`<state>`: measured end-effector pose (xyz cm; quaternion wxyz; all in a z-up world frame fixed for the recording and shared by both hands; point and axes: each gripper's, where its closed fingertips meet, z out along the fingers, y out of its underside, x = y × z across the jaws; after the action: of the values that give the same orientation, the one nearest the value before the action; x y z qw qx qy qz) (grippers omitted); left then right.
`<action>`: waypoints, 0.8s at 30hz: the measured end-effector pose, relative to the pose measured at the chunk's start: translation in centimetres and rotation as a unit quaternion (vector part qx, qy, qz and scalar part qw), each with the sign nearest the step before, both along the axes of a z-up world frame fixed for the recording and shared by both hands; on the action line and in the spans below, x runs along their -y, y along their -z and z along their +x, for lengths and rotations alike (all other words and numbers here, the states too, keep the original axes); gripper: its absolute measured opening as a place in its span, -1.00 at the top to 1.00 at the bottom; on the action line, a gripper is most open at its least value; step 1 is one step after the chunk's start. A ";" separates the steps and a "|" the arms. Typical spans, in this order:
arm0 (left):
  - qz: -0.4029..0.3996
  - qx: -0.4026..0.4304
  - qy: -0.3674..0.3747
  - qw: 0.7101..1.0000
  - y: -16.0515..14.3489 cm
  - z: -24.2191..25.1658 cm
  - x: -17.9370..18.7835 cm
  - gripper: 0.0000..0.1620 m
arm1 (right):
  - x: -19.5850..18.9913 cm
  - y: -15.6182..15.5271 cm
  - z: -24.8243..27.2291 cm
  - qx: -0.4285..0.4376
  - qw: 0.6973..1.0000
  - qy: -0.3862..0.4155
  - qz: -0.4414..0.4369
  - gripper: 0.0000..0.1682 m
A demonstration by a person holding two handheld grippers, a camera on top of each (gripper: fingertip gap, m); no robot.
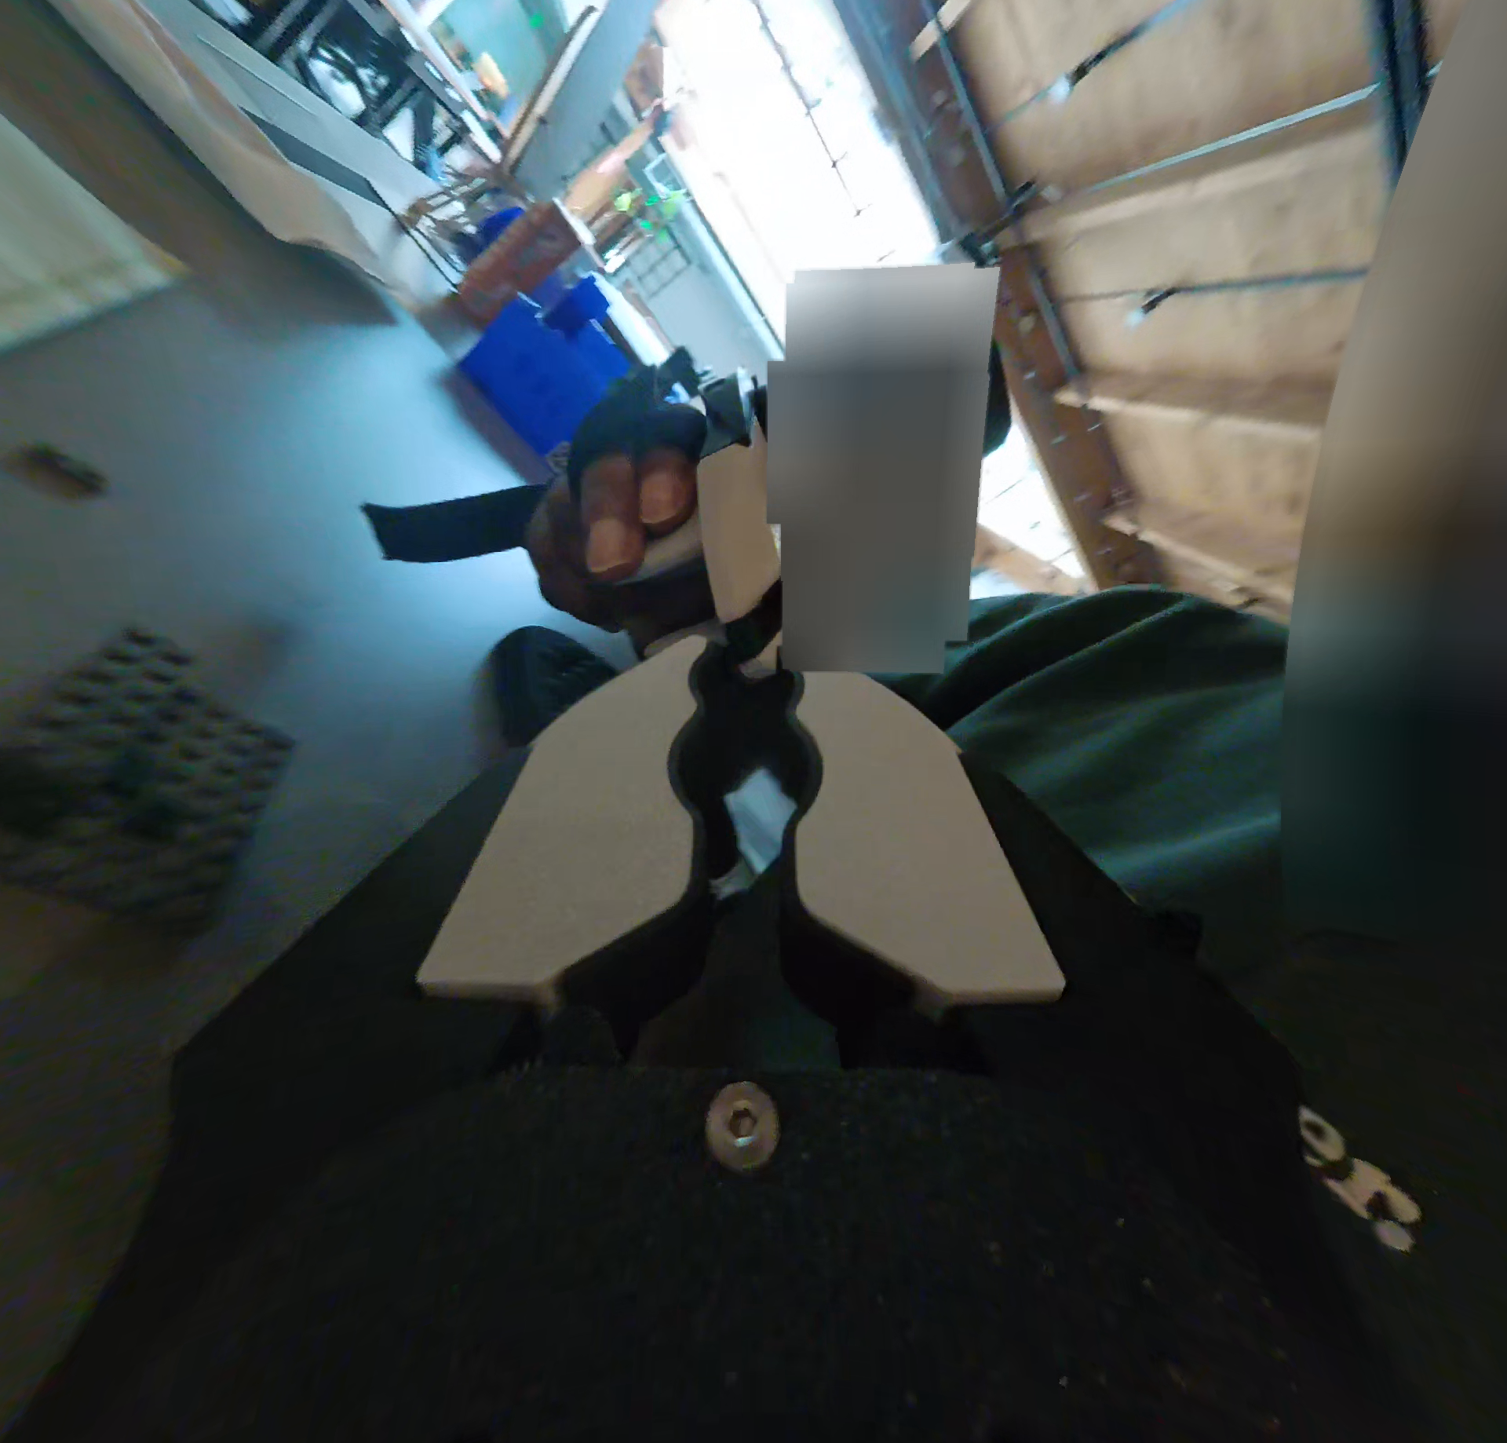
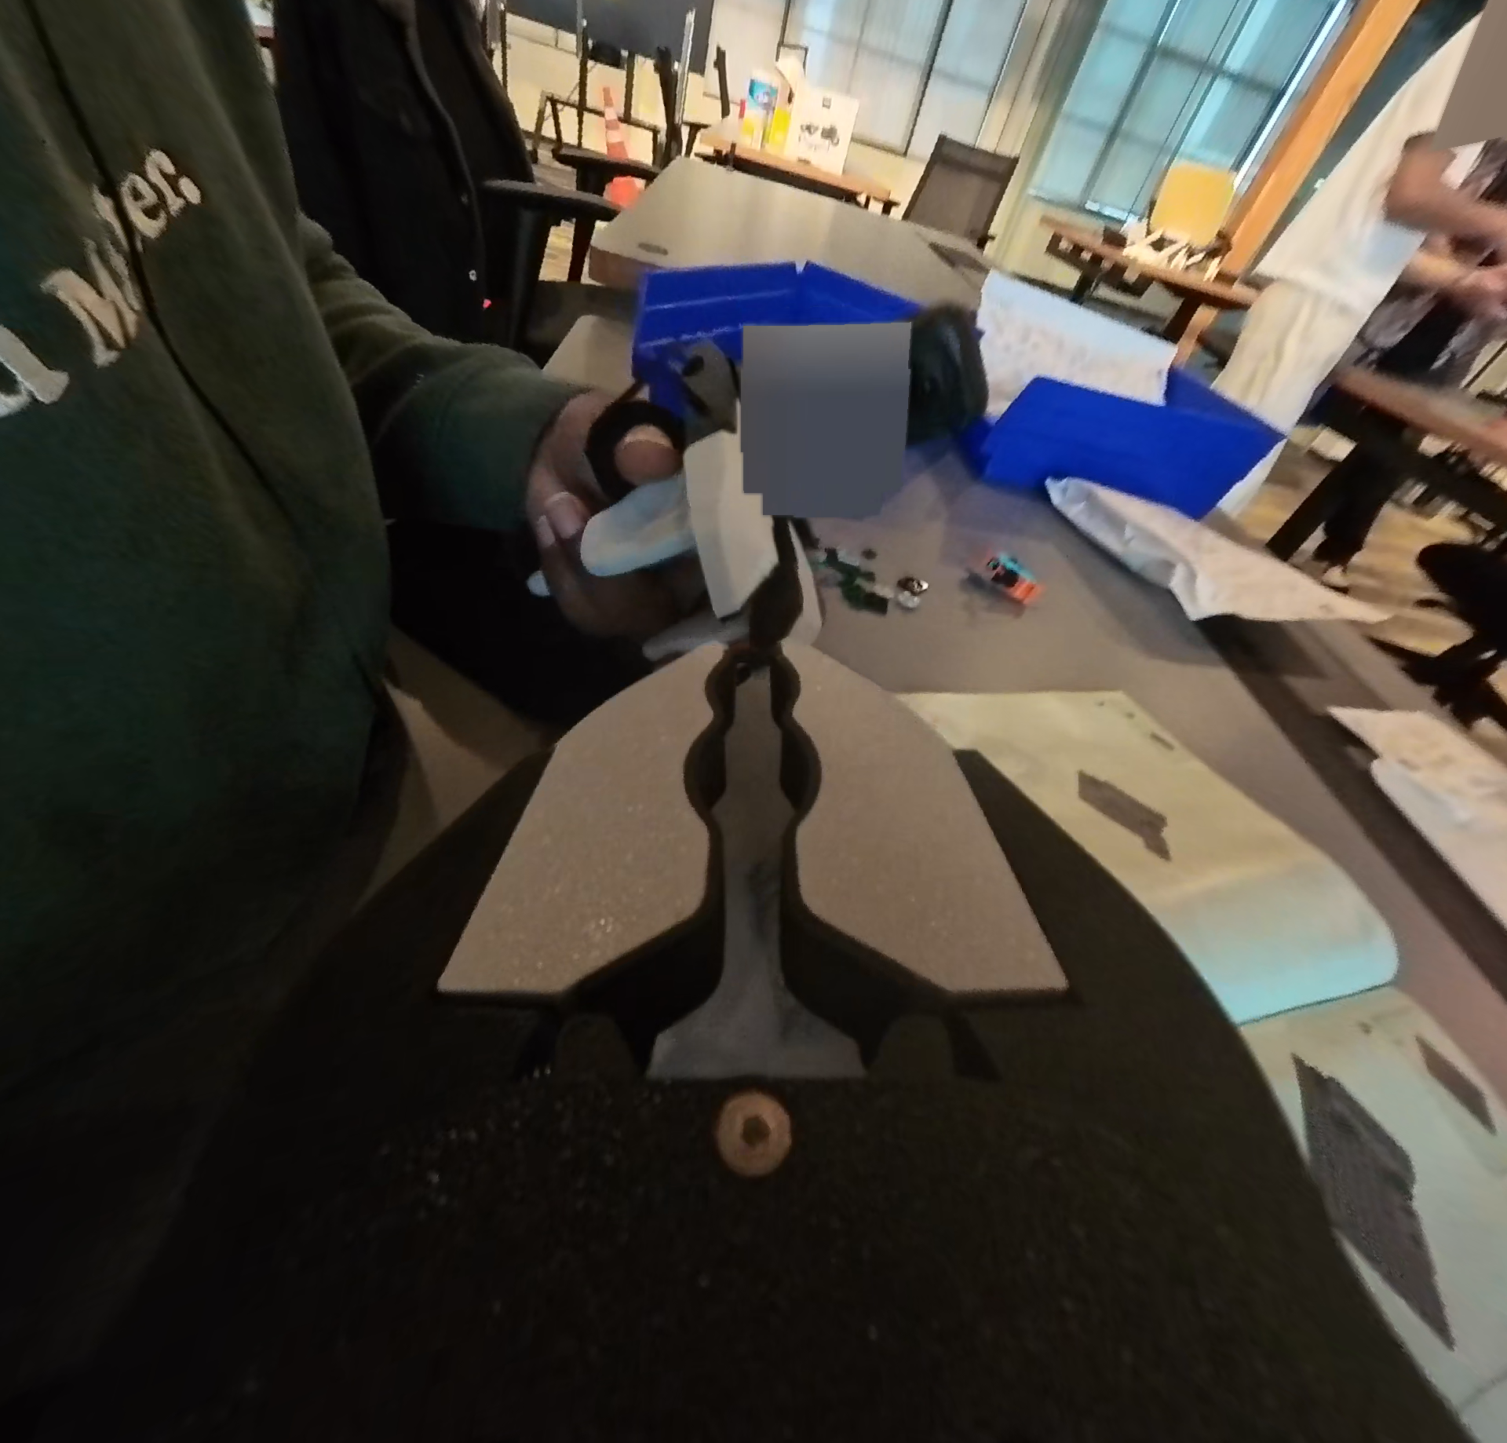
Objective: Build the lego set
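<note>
L gripper [image 1: 754,670] and R gripper [image 2: 754,661] meet tip to tip, both nearly closed; small dark piece [image 2: 766,629] between tips, grip unclear. Bricks [image 2: 852,580] on table [image 2: 1060,670] blurry.

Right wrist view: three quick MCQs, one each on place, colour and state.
1. The loose bricks lie:
A) on the floor
B) on the table, beyond the gripper tips
C) on a shelf

2. The bins are:
A) red
B) green
C) blue

3. The right gripper has its jaws:
A) nearly closed at the tips
B) wide open
C) out of view

Key:
1 B, the small pieces are scattered on the grey tabletop.
2 C, both bins behind the bricks are bright blue.
3 A, only a thin gap runs between the two grey fingers.
</note>
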<state>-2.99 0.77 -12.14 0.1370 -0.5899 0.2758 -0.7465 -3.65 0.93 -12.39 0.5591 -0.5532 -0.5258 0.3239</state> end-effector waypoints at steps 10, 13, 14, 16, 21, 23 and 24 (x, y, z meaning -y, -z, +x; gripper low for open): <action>-0.022 0.007 0.011 1.000 -0.5 0.5 0.4 0.92 | 0.3 -0.5 0.0 0.000 1.000 -0.003 0.023 0.91; -0.030 0.010 0.012 0.999 -0.5 0.4 0.4 0.93 | 0.3 -0.6 0.1 0.000 1.000 -0.004 0.026 0.91; -0.032 0.011 0.012 0.999 -0.6 0.4 0.3 0.93 | 0.3 -0.6 0.1 0.000 1.000 -0.005 0.027 0.91; -0.031 0.010 0.010 0.999 -0.5 0.4 0.4 0.94 | 0.3 -0.6 0.1 0.003 1.000 -0.006 0.028 0.91; -0.029 0.005 0.000 1.000 -0.4 0.3 0.1 0.97 | 0.1 -0.4 0.0 0.008 1.000 -0.004 0.029 0.91; -0.027 0.001 -0.010 1.000 -0.3 0.2 -0.1 0.97 | -0.2 -0.3 0.0 0.013 1.000 0.000 0.029 0.91; -0.024 -0.004 -0.017 1.000 -0.2 0.2 -0.2 0.98 | -0.3 -0.2 0.0 0.017 0.999 0.003 0.029 0.91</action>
<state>-2.74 1.00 -11.98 0.1340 -0.6006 0.2480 -0.7482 -3.67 1.25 -12.21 0.5669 -0.5442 -0.5423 0.2974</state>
